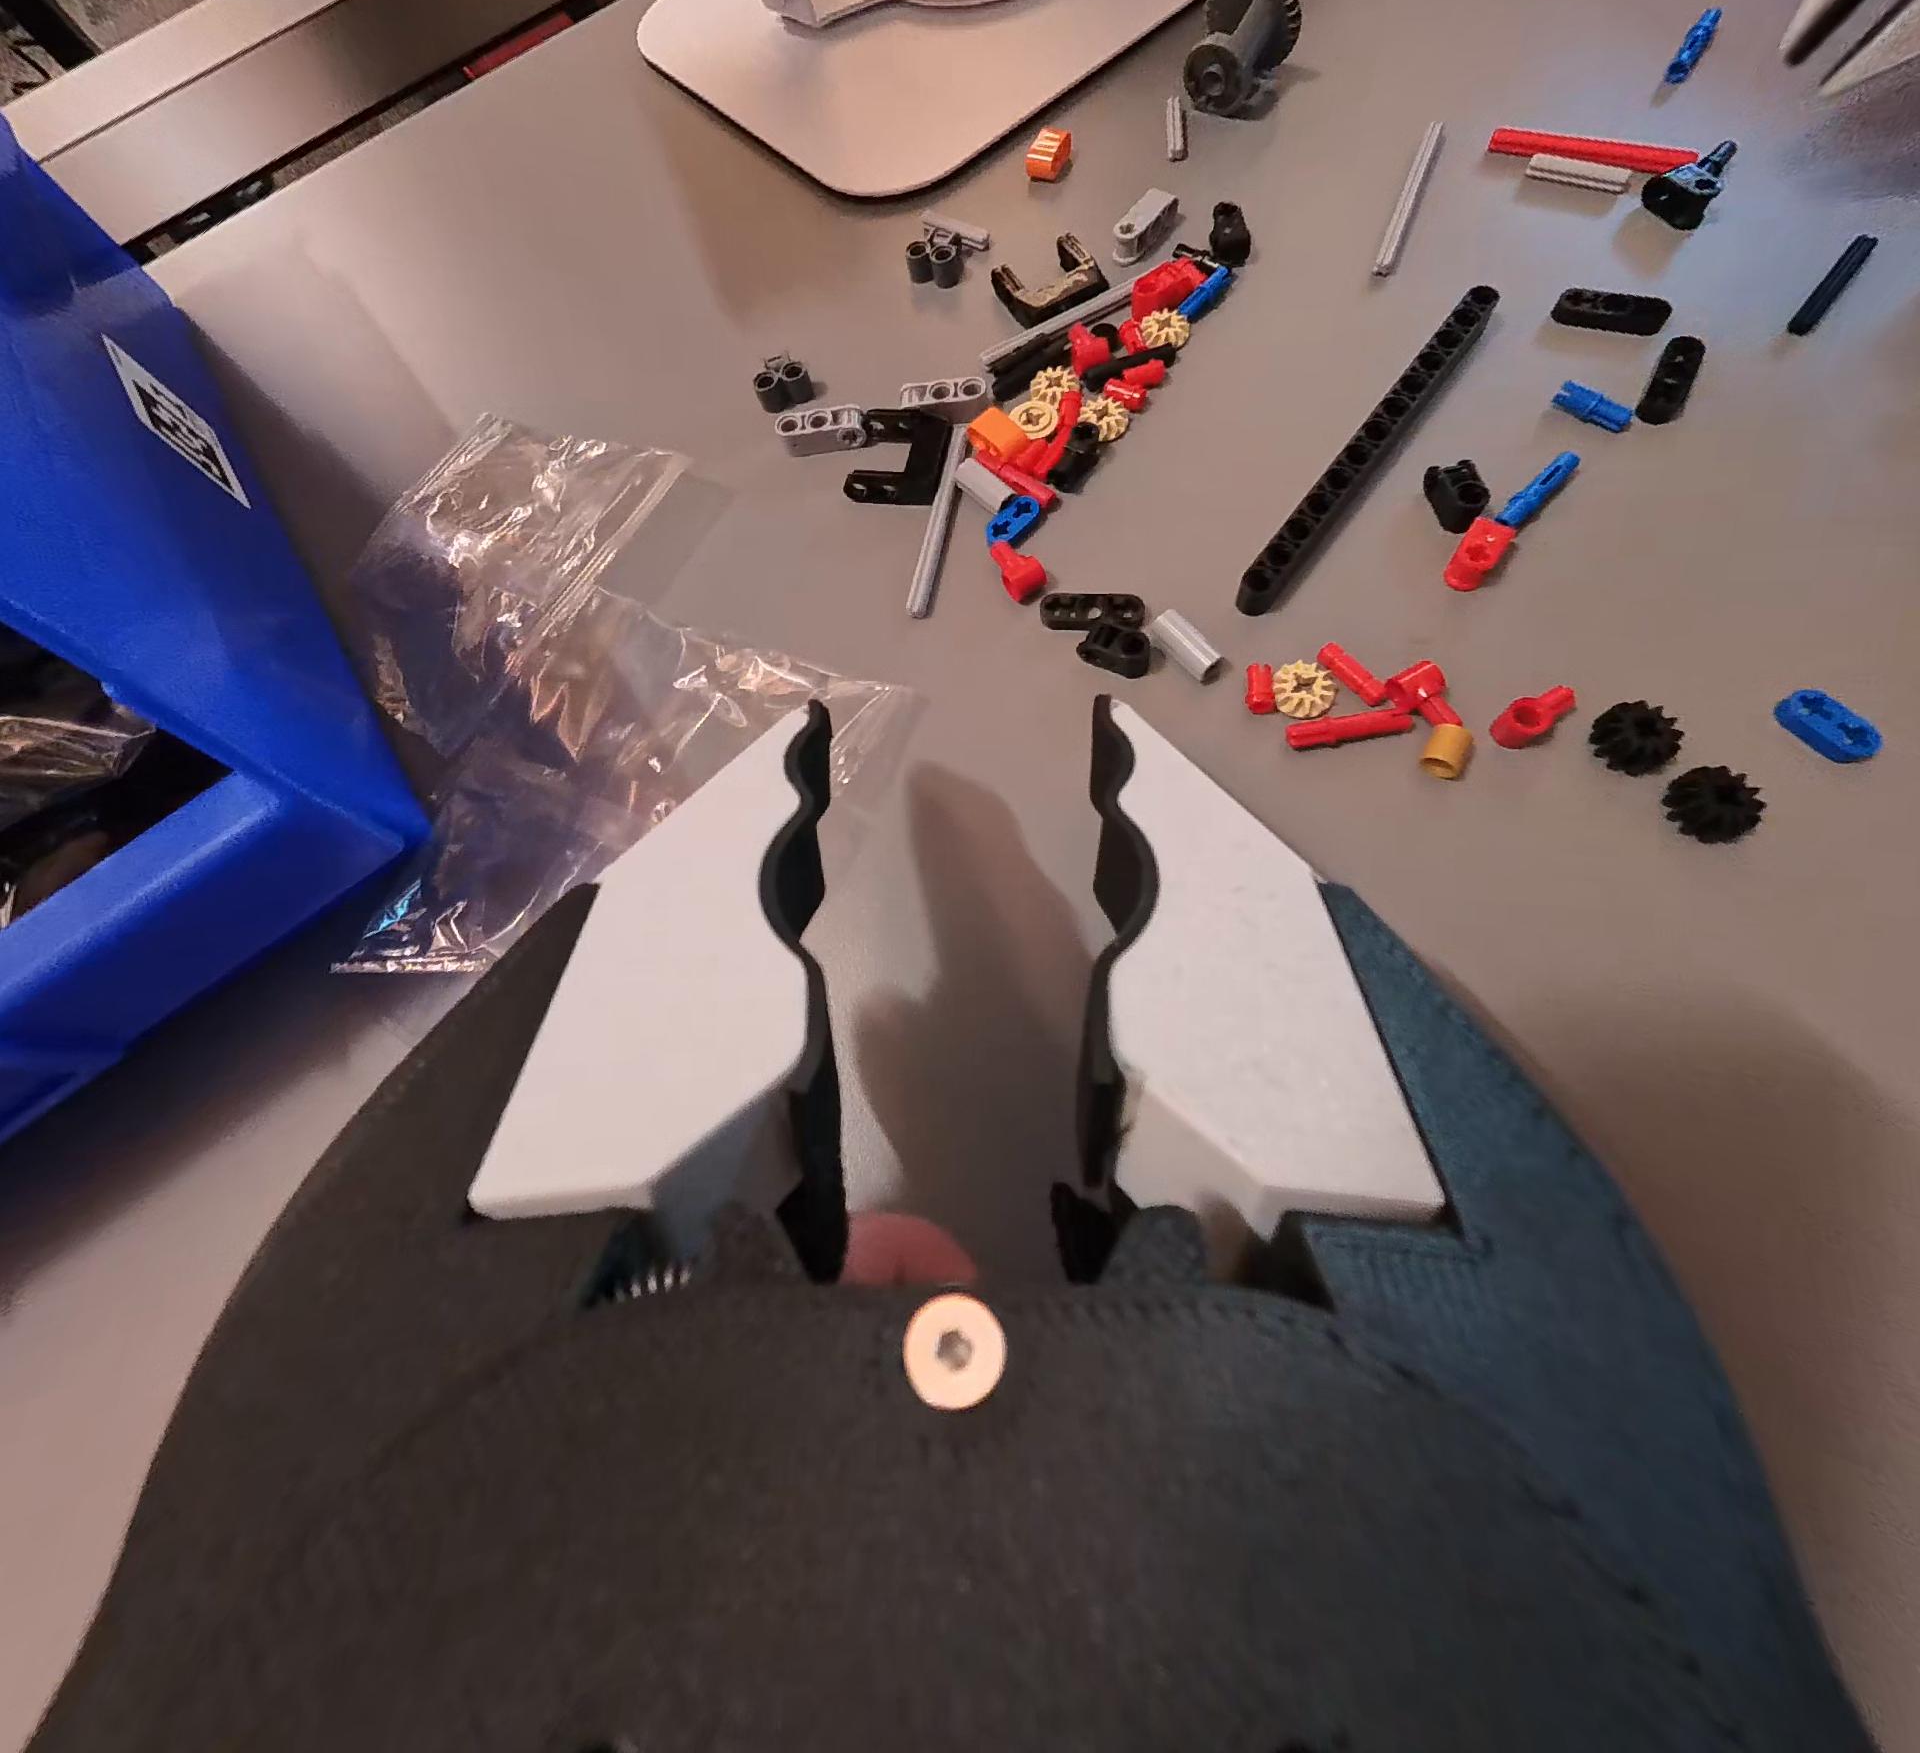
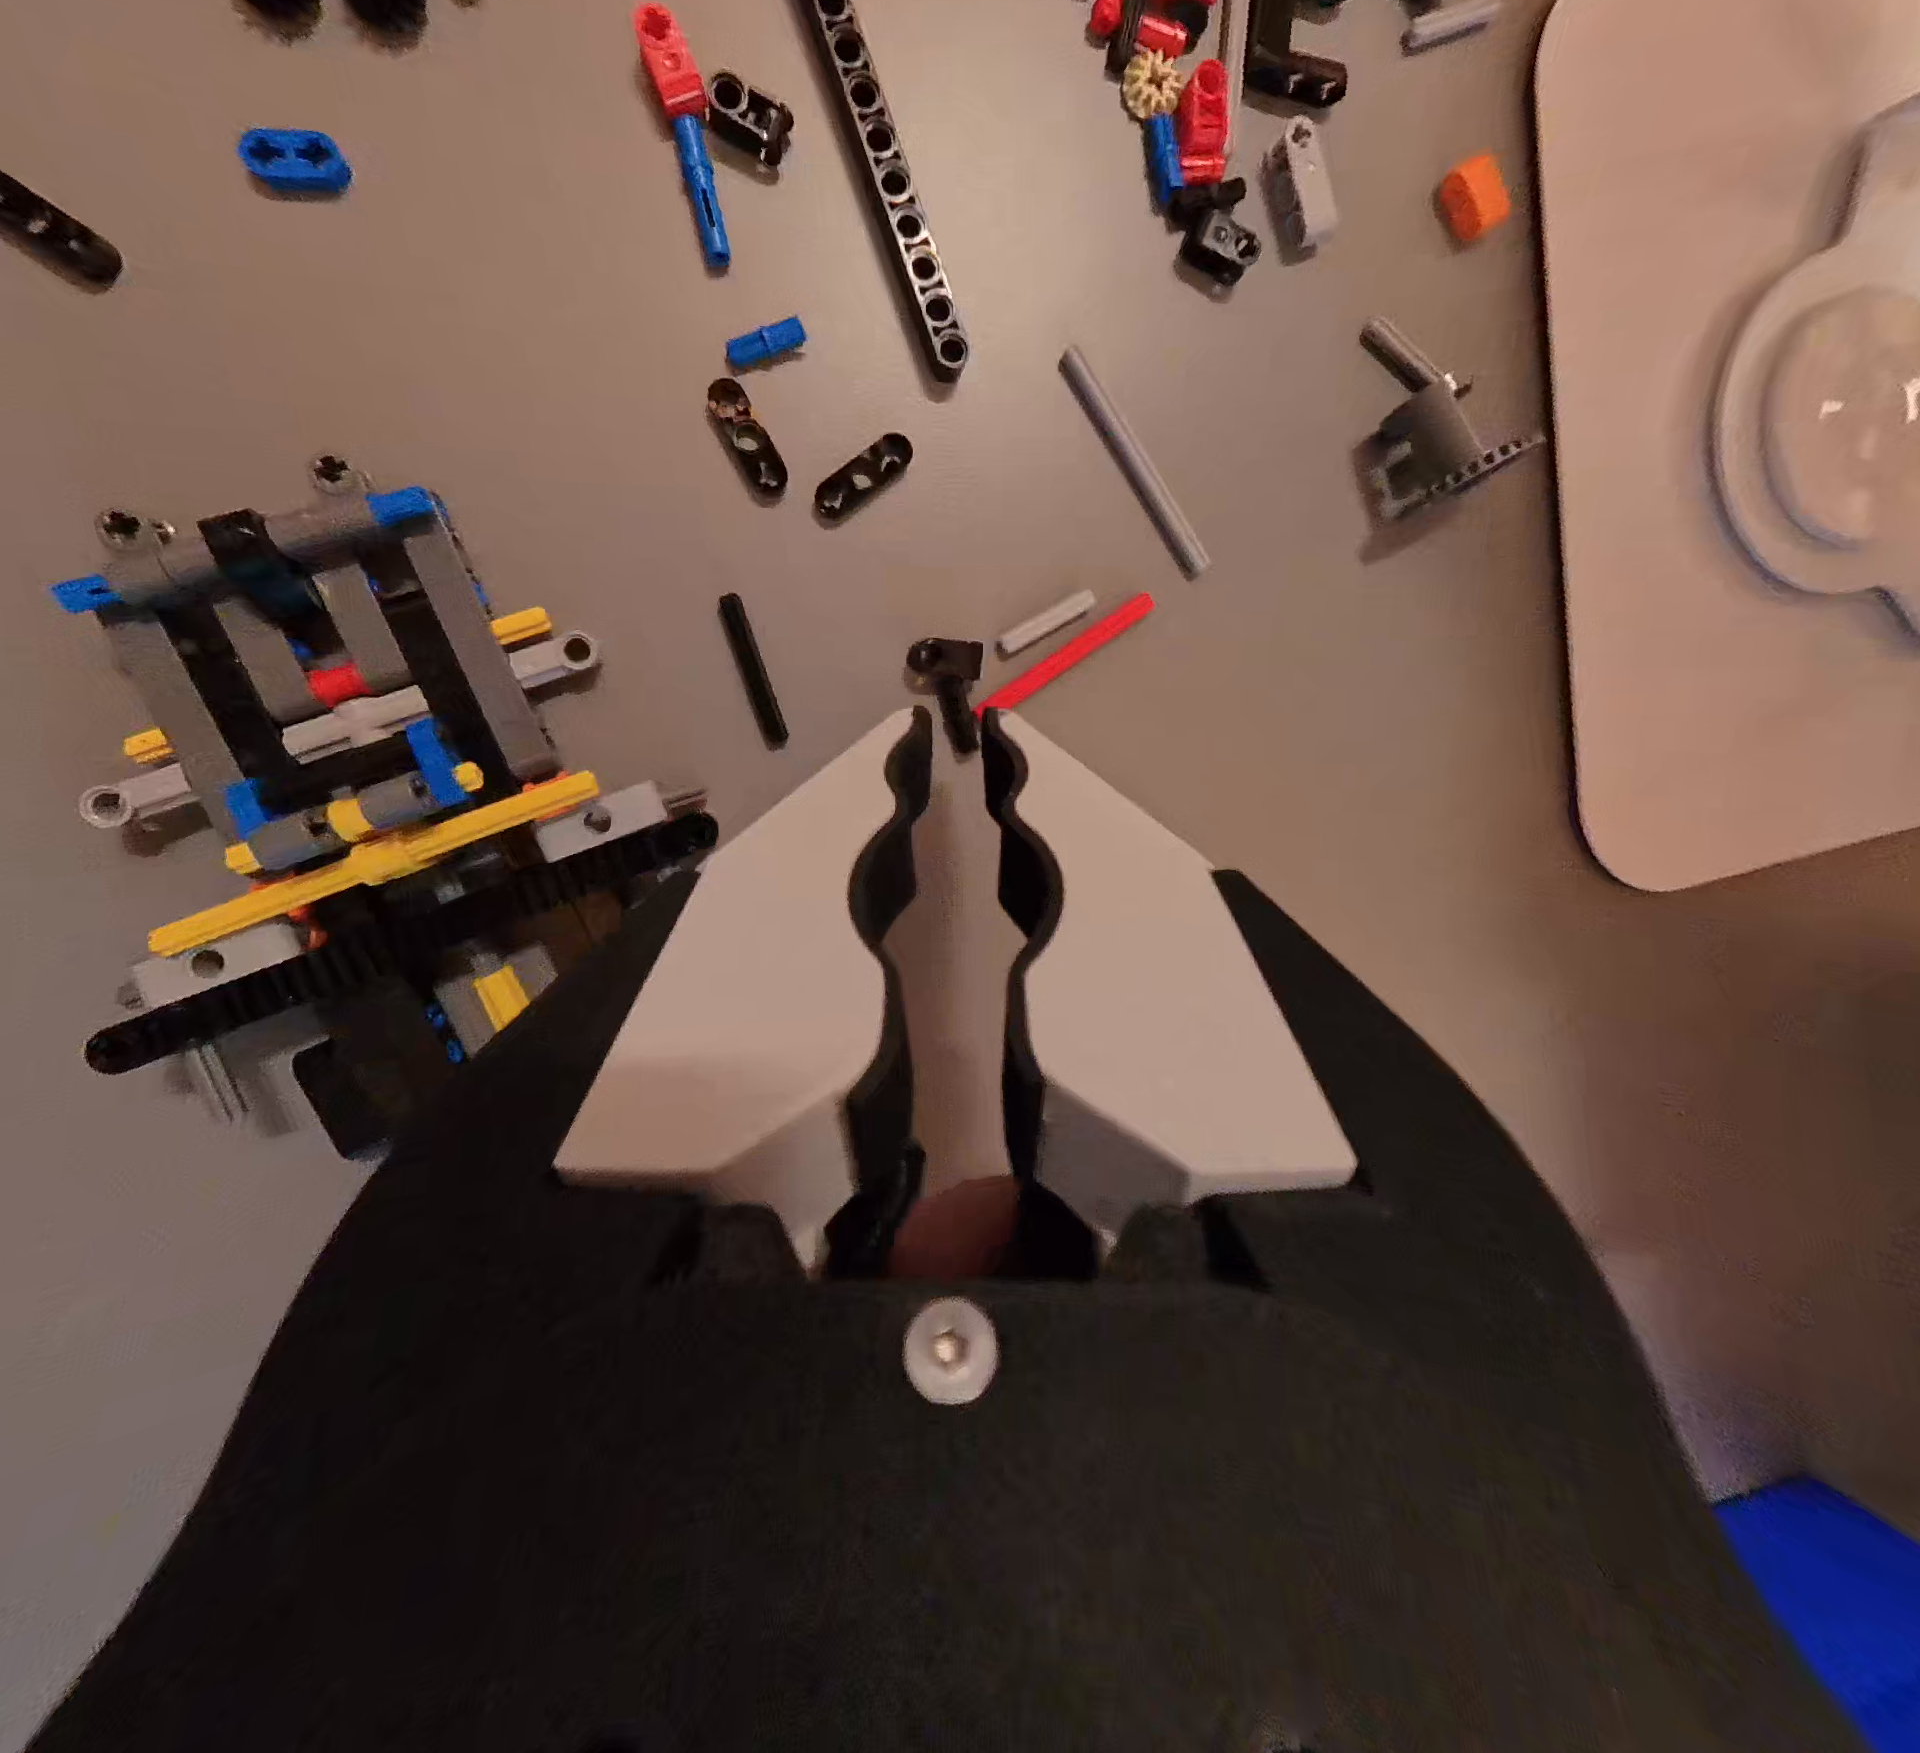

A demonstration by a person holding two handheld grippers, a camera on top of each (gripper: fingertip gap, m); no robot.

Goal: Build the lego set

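Observation:
My left gripper [image 1: 961, 716] is open and empty, held above the grey table short of the loose parts. Ahead of it lie a long black beam [image 1: 1371, 446], a heap of small red, tan and black pieces [image 1: 1081, 394] and two black gears [image 1: 1673, 768]. My right gripper [image 2: 956, 721] has its jaws a narrow gap apart. The pin of a black connector [image 2: 943, 664] shows in that gap; the connector lies on the table beside a red axle [image 2: 1081, 643]. The part-built model [image 2: 312, 768] of grey, black, yellow and blue parts stands to the right gripper's left.
A blue bin [image 1: 187, 664] and clear plastic bags [image 1: 582, 664] lie left of the left gripper. A pale monitor base [image 1: 883, 114] stands behind the parts and fills the right of the right wrist view [image 2: 1714, 716]. A grey gear assembly [image 2: 1434, 446] lies near it. Spacing between my two grippers at the tips: around 25 centimetres. Between my right fingertips and the red axle [image 2: 1081, 643] there is roughly 4 centimetres. It is also in sight in the left wrist view [image 1: 1574, 141].

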